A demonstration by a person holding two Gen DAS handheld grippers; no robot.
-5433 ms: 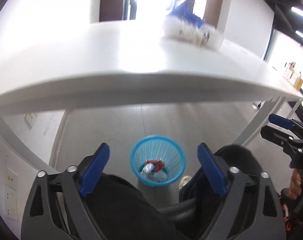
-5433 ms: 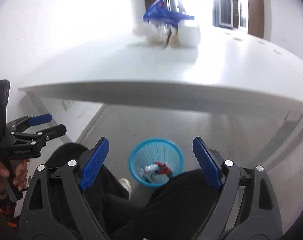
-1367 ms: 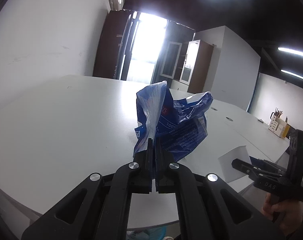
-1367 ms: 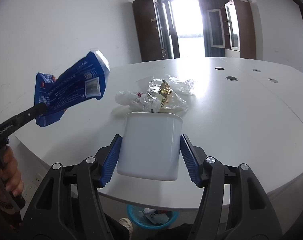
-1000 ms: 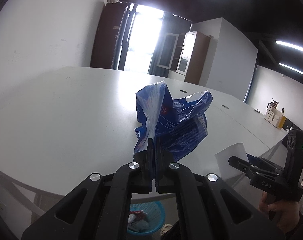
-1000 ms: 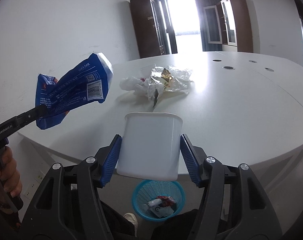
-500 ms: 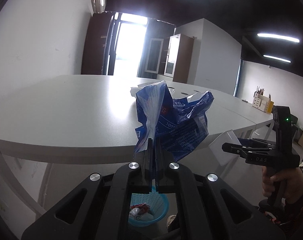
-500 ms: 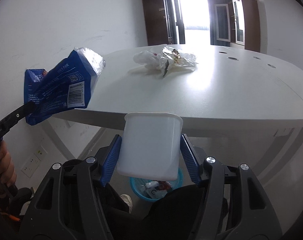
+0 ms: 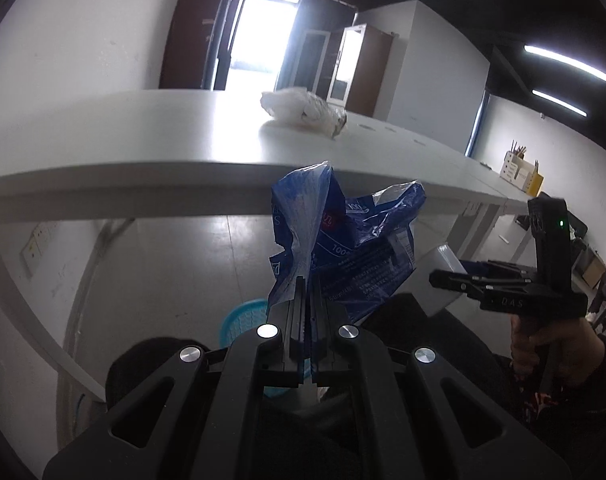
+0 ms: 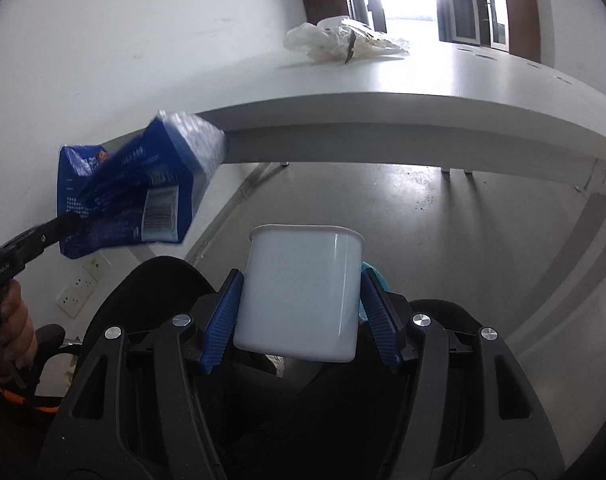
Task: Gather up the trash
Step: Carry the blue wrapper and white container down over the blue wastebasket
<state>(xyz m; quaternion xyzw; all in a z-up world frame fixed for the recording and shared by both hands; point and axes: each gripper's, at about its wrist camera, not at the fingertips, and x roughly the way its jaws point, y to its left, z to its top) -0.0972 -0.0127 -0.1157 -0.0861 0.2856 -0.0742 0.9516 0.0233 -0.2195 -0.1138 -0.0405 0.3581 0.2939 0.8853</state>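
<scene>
Two pieces are in hand: my left gripper (image 9: 307, 308) is clamped on the blue wrapper (image 9: 343, 248), my right gripper (image 10: 301, 312) grips the white cup (image 10: 301, 292), both below the surface (image 10: 423, 108) edge, so next I release them over the blue basket (image 9: 241, 316), probably just underneath.

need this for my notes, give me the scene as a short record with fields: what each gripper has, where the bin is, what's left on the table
left gripper: shut on the blue wrapper, held in the air below the table edge
right gripper: shut on the white cup, pads on both sides
bin: light blue basket on the floor, mostly hidden behind the grippers
table: white, with a pile of crumpled clear plastic trash on top
contents of bin: cannot tell
</scene>
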